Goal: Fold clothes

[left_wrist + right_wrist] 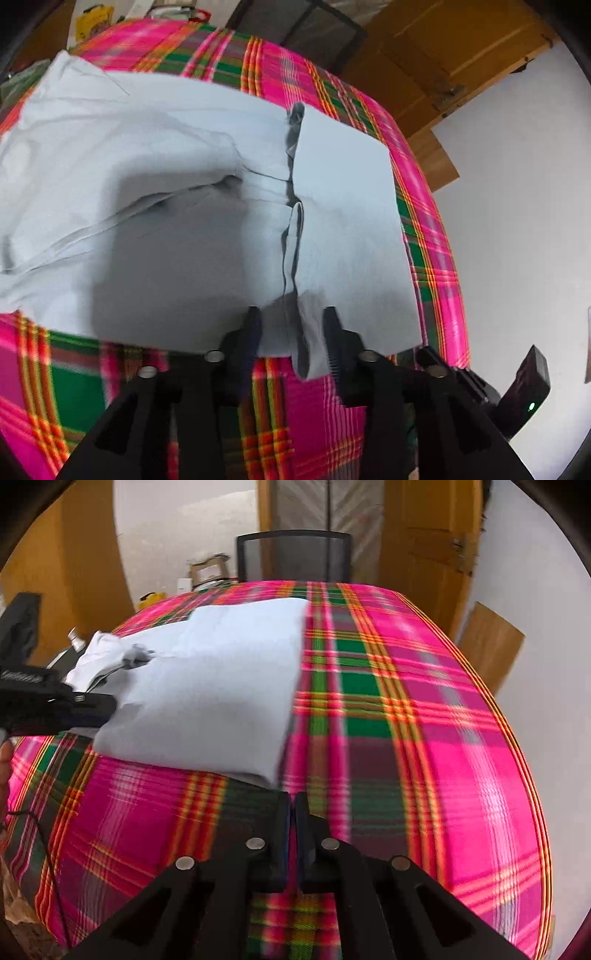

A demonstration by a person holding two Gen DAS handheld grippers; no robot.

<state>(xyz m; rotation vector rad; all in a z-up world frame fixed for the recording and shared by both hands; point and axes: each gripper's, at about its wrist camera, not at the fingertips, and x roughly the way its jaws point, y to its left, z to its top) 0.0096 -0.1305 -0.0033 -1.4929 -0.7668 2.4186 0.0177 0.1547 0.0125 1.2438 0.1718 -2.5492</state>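
A pale blue garment (pixel 166 192) lies partly folded on the pink and green plaid tablecloth (pixel 92 369). In the left wrist view my left gripper (pixel 292 326) stands open at the garment's near edge. A loose fold of the cloth (pixel 303 354) hangs between its fingers, and the pads do not press on it. In the right wrist view the garment (pixel 207 694) shows as a smooth folded panel. My right gripper (pixel 294 805) is shut, its tips just at the panel's near corner, with nothing visible between them. The left gripper (pixel 105 706) reaches in at the garment's left edge.
A black mesh chair (pixel 293 555) stands behind the table's far edge, in front of a wooden door (pixel 432 546). A wooden board (pixel 487 642) leans against the white wall on the right. A thin black cable (pixel 48 856) hangs over the table's left side. Bare plaid cloth (pixel 424 720) lies to the garment's right.
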